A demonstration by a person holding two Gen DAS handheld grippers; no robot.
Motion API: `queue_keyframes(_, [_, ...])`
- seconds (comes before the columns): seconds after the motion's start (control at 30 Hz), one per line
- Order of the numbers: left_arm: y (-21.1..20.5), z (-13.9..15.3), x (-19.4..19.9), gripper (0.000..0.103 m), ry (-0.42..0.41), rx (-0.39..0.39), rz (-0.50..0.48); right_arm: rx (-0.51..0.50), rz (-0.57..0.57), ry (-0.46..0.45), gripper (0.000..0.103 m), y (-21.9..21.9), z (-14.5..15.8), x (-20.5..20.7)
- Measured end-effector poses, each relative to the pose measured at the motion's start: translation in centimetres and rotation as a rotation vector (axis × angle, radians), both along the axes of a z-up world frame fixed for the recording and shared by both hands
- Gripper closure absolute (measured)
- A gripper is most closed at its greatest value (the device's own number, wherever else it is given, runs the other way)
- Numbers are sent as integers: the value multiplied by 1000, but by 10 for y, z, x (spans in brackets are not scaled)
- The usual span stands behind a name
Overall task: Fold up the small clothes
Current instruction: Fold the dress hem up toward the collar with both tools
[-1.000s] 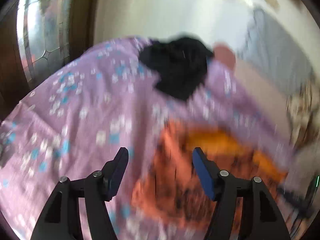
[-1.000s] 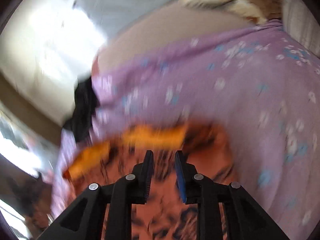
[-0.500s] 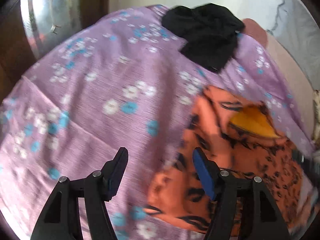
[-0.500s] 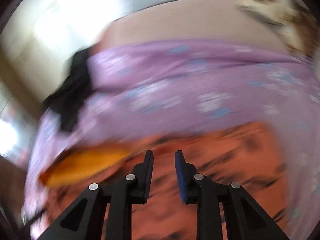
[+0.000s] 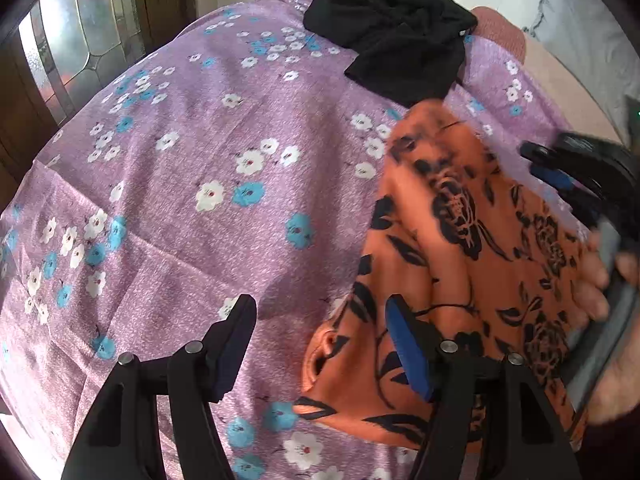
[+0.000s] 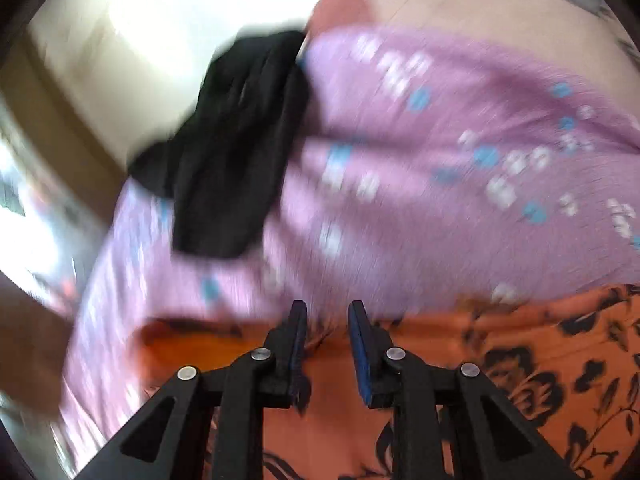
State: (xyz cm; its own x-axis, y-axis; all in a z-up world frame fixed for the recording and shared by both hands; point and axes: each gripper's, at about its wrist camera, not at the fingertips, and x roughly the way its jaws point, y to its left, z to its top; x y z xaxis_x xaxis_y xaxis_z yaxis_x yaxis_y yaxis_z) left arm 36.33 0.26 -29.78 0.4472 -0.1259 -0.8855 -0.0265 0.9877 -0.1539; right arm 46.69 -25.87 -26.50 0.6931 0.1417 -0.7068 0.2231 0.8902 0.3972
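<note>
A: Where is the orange garment [image 5: 472, 264]?

B: It lies on the purple flowered sheet [image 5: 208, 168], orange with black flowers and leaves, partly doubled over itself. Part of its cloth stands raised on the side toward the right gripper [image 5: 560, 176].

A: What is nearest it?

B: The left gripper [image 5: 320, 344] hangs over its near edge with a wide gap between the fingers. One blue pad is above the garment, the other finger above bare sheet beside it. Nothing is gripped.

A: And the right gripper?

B: Its own view is blurred. The fingers stand a narrow gap apart just above the garment's edge; I see sheet through the gap, and I cannot tell whether any cloth is pinched.

A: Anything beyond the garment?

B: A crumpled black garment [image 5: 400, 36] past its far end, close to the sheet's far edge. A hand [image 5: 612, 280] holds the right gripper's handle.
</note>
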Motion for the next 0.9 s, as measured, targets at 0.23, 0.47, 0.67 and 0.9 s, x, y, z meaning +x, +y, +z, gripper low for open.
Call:
queue_keyframes(0.23, [-38, 20, -17, 35, -103, 45, -117, -60, 31, 31, 78, -51, 13, -116])
queue_keyframes(0.47, [-81, -12, -20, 20, -28, 244, -196, -22, -132, 193, 74, -125, -34, -237])
queue_keyframes(0.67, [-68, 1, -43, 18, -43, 194, -139, 166, -162, 168, 73, -148, -43, -291])
queue_keyframes(0.9, [-19, 10, -71, 18, 1, -42, -6, 384, -276, 8, 27, -166, -35, -346])
